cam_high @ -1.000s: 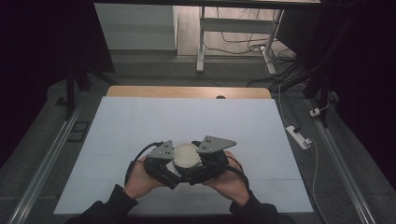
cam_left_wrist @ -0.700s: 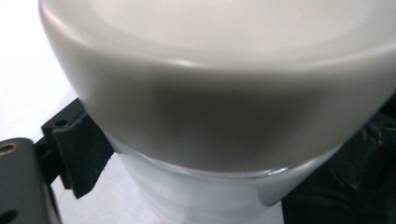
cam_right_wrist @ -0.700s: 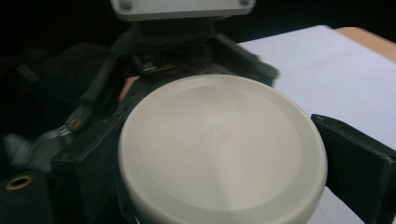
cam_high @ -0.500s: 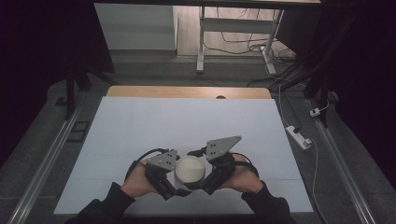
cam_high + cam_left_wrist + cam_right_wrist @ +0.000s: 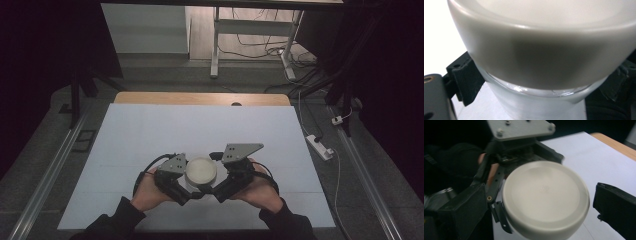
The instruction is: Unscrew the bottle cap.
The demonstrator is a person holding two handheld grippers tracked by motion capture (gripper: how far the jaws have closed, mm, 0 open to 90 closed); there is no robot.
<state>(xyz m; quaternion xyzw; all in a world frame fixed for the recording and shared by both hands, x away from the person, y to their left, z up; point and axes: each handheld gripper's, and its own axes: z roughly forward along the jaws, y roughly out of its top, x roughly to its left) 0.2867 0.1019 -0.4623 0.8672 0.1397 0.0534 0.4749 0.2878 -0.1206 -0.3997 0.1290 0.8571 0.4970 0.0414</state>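
Two tongs meet around one jar near the desk's front edge. Left tongs [image 5: 176, 184] clamp the clear glass body [image 5: 529, 105], a jaw pressed on each side, just under the lid. Right tongs [image 5: 226, 182] stand wide, jaws flanking the off-white lid [image 5: 545, 198] without touching it. Jar [image 5: 201, 172] sits upright between both hands on the white desk [image 5: 150, 130], lid facing up, so the right tongs are placed to close on it.
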